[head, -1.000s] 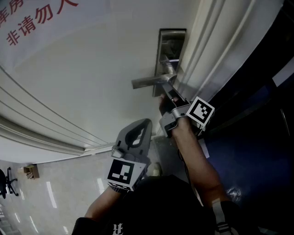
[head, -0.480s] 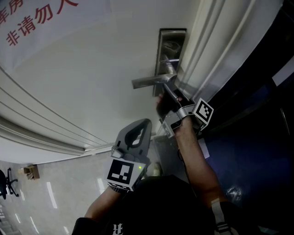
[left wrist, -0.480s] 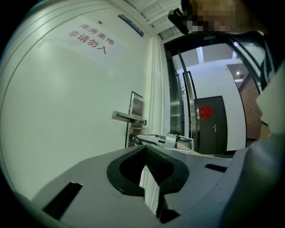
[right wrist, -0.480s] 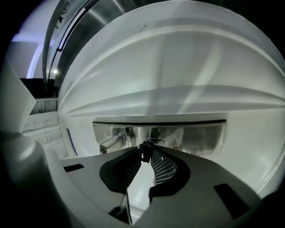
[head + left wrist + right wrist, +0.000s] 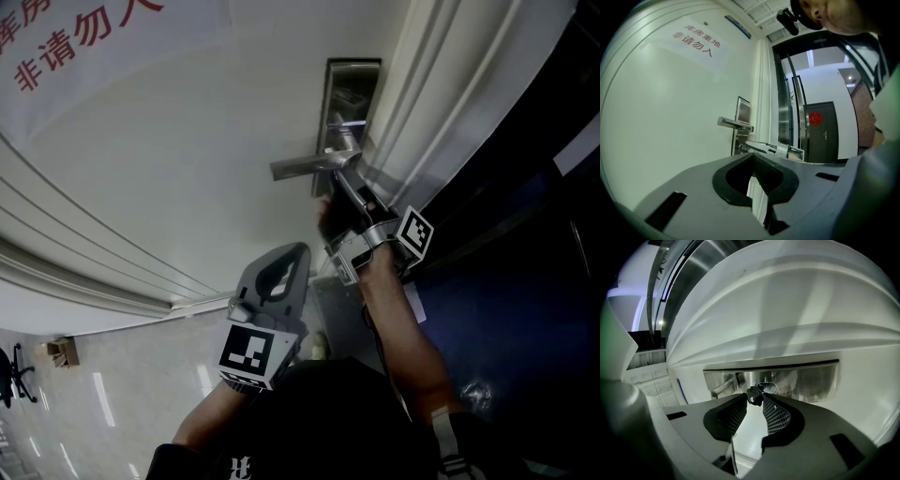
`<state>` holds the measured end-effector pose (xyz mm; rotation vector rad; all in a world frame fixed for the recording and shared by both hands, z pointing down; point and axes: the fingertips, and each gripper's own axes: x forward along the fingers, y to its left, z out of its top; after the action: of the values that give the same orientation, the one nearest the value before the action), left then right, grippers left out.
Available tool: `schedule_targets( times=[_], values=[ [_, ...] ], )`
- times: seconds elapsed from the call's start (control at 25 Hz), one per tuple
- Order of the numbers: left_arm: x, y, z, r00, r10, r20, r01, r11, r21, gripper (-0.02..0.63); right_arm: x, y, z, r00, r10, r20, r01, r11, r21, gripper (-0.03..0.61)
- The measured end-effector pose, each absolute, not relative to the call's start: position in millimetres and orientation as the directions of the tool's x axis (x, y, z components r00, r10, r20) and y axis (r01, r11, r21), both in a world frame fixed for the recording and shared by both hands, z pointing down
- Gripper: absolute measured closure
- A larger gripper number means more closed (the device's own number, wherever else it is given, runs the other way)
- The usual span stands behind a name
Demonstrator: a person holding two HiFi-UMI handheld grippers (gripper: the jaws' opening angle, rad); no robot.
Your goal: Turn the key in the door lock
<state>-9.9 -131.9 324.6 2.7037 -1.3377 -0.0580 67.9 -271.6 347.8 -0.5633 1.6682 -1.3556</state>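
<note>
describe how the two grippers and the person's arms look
Both the left gripper and right gripper are grey moulded plastic with black ribbed pads. Each carries a cube with black-and-white square markers. The forearms are bare; the person wears a dark top with white print.

Right gripper (image 5: 343, 187) reaches toward 12 o'clock, jaws pinching the key (image 5: 755, 393); forearm extended. Left gripper (image 5: 298, 253) (jaws together, empty) sits at its 7 o'clock.

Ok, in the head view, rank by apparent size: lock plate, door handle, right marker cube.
Largest: lock plate. Door handle and right marker cube look about alike, and the cube is nearer the camera, so unranked.
</note>
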Motion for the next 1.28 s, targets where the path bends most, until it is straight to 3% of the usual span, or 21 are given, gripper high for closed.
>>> schedule_targets(
  times=[0.24, 0.52, 0.68, 0.8, 0.92, 1.04, 1.16, 1.28],
  values=[
    [-6, -132, 325, 0.618, -0.786, 0.012, -0.78, -0.612, 0.13, 0.606, 83, -259, 348, -0.516, -0.795, -0.319, 0.066, 0.334, -0.94, 0.496],
    [2, -132, 324, 0.634, -0.773, 0.008, -0.768, -0.628, 0.125, 0.606, 83, -247, 333, -0.645, -0.739, -0.192, -0.344, 0.506, -0.791, 0.497],
    [2, -131, 324, 0.633, -0.774, 0.008, -0.769, -0.628, 0.122, 0.606, 82, -238, 322, -0.671, -0.738, -0.072, -0.617, 0.61, -0.497, 0.497],
    [3, -131, 324, 0.632, -0.775, 0.01, -0.77, -0.626, 0.121, 0.606, 77, -234, 317, -0.639, -0.768, 0.04, -0.769, 0.638, -0.032, 0.497],
    [3, -131, 324, 0.63, -0.776, 0.011, -0.772, -0.625, 0.115, 0.606, 68, -230, 319, -0.585, -0.804, 0.105, -0.707, 0.569, 0.42, 0.497],
    [3, -132, 323, 0.627, -0.779, 0.008, -0.775, -0.622, 0.111, 0.606, 63, -229, 328, -0.528, -0.838, 0.136, -0.524, 0.447, 0.725, 0.496],
    [3, -132, 323, 0.623, -0.782, 0.014, -0.778, -0.618, 0.118, 0.606, 61, -231, 337, -0.473, -0.873, 0.119, -0.293, 0.283, 0.913, 0.497],
    [2, -133, 323, 0.618, -0.786, 0.009, -0.781, -0.614, 0.113, 0.606, 59, -234, 344, -0.445, -0.891, 0.087, -0.077, 0.135, 0.988, 0.497]
  ],
)
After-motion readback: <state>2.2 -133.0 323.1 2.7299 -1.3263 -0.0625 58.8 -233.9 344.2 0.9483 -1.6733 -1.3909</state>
